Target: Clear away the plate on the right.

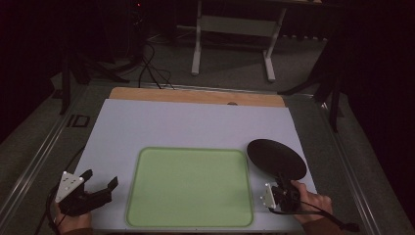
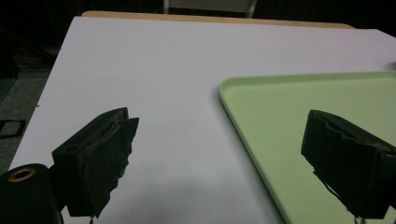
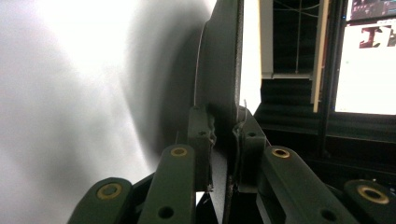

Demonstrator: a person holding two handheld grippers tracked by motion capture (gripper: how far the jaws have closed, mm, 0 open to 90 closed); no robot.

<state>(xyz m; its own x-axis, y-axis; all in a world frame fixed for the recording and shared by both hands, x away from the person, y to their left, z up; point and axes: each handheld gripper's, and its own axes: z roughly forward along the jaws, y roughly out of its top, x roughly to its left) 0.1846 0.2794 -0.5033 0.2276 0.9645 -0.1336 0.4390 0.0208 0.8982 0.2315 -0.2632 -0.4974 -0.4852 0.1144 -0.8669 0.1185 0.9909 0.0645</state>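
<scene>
- High view: white table (image 1: 195,122) w/ a green tray (image 1: 190,186) lying flat near the front edge, roughly centred.
- Same view: black plate (image 1: 276,157) just right of the tray's far right corner, over the table's right side. Right gripper (image 1: 283,187) pinches its near rim; the person's right hand (image 1: 313,203) is behind it at the bottom right.
- Same view: left gripper (image 1: 100,183) at bottom left, beside the tray's left edge, jaws spread, nothing btwn them. Grey three-cornered plate on top; left hand (image 1: 73,220) below it.
- Left gripper view: both black jaws wide apart. Left jaw over bare white table, right jaw over the tray's (image 2: 303,121) near left part. Tray rim runs btwn them. Nothing gripped.
- Right gripper view: jaws pressed close on the plate's (image 3: 222,70) edge, which shows edge-on, standing upright in frame btwn the two pads. White table to the left; dark room and bright screens to the right.
- Whether the plate touches the table: can't tell.
</scene>
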